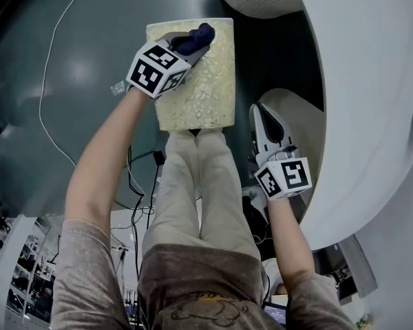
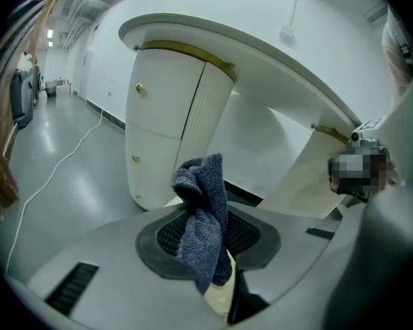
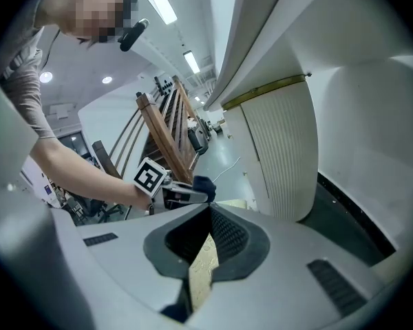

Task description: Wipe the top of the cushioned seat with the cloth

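The cushioned seat (image 1: 206, 88) is a square stool with a cream and gold patterned top, standing on the dark floor just beyond the person's feet. My left gripper (image 1: 189, 45) hangs over its far left corner, shut on a bunched dark blue cloth (image 1: 196, 38). In the left gripper view the cloth (image 2: 203, 212) droops between the jaws, with a sliver of the seat (image 2: 220, 298) below. My right gripper (image 1: 263, 115) is held off the seat's right side, near the white counter, its jaws together with nothing in them. Through its view the seat (image 3: 201, 280) and the left gripper (image 3: 182, 194) show.
A big curved white counter (image 1: 372, 81) fills the right side, with a rounded white cabinet (image 2: 172, 115) under it close to the seat. A white cable (image 1: 48, 81) runs over the floor at left. The person's legs (image 1: 199, 184) stand right before the seat. Wooden chairs (image 3: 165, 136) stand farther off.
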The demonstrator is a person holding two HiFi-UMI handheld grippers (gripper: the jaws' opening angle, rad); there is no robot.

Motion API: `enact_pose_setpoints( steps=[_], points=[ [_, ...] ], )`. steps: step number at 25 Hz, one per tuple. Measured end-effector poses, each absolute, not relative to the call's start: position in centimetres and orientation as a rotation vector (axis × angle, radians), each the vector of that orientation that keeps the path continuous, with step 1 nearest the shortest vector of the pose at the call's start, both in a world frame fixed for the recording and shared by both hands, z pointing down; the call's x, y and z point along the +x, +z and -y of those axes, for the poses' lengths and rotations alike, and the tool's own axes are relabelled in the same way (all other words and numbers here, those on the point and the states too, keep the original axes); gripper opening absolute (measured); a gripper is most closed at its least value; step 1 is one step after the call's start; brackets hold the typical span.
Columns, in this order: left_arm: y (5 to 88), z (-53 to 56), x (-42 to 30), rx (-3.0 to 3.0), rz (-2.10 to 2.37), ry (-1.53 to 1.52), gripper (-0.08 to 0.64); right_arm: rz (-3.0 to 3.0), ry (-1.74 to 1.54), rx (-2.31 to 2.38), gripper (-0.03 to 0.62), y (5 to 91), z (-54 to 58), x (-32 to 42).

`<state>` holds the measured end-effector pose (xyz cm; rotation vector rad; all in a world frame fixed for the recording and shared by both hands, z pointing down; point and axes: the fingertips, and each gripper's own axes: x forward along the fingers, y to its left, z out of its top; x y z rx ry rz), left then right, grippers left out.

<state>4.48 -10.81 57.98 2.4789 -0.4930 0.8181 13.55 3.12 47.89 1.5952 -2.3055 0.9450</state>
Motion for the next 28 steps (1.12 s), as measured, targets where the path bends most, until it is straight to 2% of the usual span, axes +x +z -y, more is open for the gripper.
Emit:
enact_pose_setpoints(
  steps=[12, 28],
  points=[
    [58.5, 20.5, 6.0, 2.545, 0.6, 0.927, 0.1, 2.274, 0.977, 1.621, 0.005, 48.6, -2.7, 14.0],
    [63.9, 16.9, 10.4, 2.458, 0.403, 1.069, 0.1, 2.247, 0.999, 1.653, 0.005, 49.5, -2.1, 14.5]
  ],
)
